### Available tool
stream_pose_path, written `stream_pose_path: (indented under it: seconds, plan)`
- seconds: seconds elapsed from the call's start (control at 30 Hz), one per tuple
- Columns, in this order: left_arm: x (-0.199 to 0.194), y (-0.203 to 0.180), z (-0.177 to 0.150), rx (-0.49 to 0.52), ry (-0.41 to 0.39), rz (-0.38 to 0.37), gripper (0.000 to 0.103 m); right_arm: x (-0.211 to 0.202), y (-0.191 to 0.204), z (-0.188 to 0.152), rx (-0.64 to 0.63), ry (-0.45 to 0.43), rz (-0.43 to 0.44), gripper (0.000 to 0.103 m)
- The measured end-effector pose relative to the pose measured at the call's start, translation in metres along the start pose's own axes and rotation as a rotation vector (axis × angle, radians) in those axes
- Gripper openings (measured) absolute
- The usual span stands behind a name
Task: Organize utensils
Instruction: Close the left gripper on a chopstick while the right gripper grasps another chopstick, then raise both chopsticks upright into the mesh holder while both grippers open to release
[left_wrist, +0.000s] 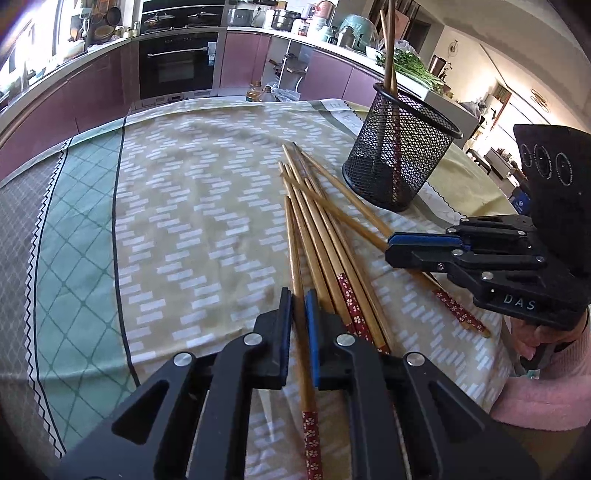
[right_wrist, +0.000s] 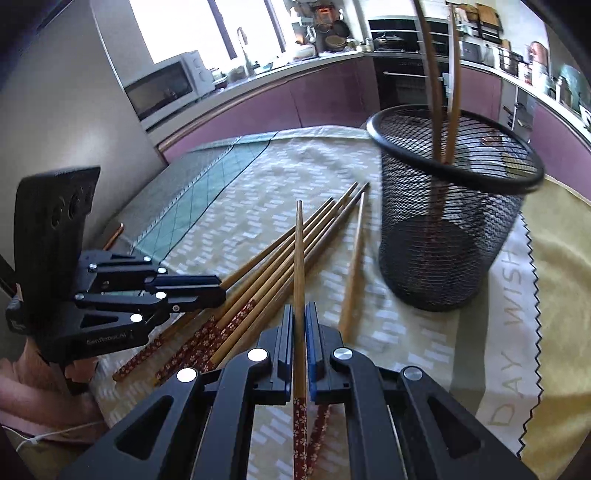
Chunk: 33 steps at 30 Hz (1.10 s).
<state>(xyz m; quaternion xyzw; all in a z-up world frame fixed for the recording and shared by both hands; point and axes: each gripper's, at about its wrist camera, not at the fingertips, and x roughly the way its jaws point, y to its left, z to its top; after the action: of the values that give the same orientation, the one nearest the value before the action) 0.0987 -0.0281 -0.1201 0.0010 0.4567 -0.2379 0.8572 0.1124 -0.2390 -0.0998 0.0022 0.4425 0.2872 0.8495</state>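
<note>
Several bamboo chopsticks with red flowered ends lie fanned on the tablecloth, also in the right wrist view. My left gripper is shut on one chopstick low over the cloth; it shows from the side in the right wrist view. My right gripper is shut on another chopstick, lifted with its tip raised; it shows in the left wrist view. A black mesh holder stands upright to the right with two chopsticks in it.
The table has a patterned cloth with a green band at left and a yellow cloth at right. Kitchen cabinets and an oven lie beyond. A pink sleeve is at the table's right edge.
</note>
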Motion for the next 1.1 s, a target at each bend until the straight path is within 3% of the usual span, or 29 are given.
stream_pose_path:
  seconds: [0.3, 0.43, 0.53, 1.1]
  plan:
    - [0.005, -0.001, 0.006, 0.034, 0.017, 0.007, 0.009, 0.014, -0.005, 0.005, 0.016, 0.025, 0.014, 0.008]
    - [0.004, -0.004, 0.006, 0.035, 0.002, 0.037, 0.008, 0.008, -0.005, 0.007, 0.019, -0.002, 0.020, 0.006]
    - [-0.003, -0.003, 0.008, 0.021, -0.018, 0.017, 0.008, -0.008, -0.003, 0.007, 0.008, -0.046, 0.033, 0.006]
    - [-0.100, -0.019, 0.045, 0.016, -0.275, -0.155, 0.008, -0.095, -0.018, 0.013, 0.007, -0.312, 0.014, 0.006]
